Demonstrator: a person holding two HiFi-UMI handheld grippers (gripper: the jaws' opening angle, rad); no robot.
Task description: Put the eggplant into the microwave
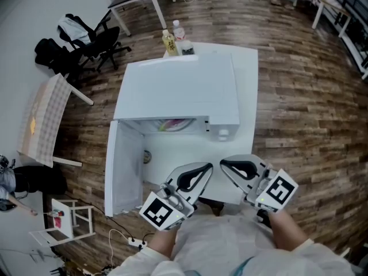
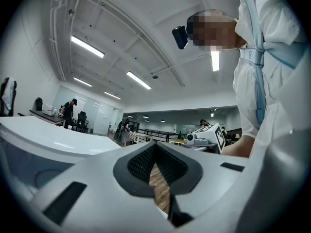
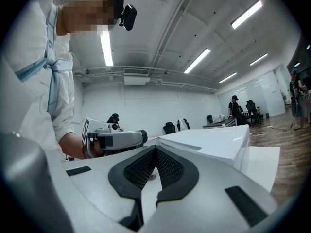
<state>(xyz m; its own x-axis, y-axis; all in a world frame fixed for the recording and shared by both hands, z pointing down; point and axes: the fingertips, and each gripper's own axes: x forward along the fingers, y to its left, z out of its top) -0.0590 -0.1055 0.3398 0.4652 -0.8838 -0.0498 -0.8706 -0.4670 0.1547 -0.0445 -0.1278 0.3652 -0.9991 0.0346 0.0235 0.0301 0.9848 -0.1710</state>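
Observation:
The white microwave [image 1: 178,91] stands on a white table [image 1: 247,85] with its door [image 1: 122,165] swung open to the left. Inside the cavity a plate [image 1: 172,123] with something pinkish on it shows; I cannot make out an eggplant. My left gripper [image 1: 208,167] and right gripper [image 1: 223,163] hover at the table's near edge, in front of the microwave, tips pointing at each other. Both are shut with nothing between the pads. In the left gripper view the shut left gripper [image 2: 155,145] faces the right gripper [image 2: 206,136]. In the right gripper view the shut right gripper [image 3: 155,149] faces the left gripper [image 3: 114,140] and the microwave [image 3: 209,142].
Two bottles [image 1: 168,42] stand at the table's far edge behind the microwave. Black office chairs [image 1: 86,42], a checked folding table [image 1: 46,117] and a small white stool [image 1: 72,220] sit at the left on the wood floor. A power strip [image 1: 135,243] lies near my feet.

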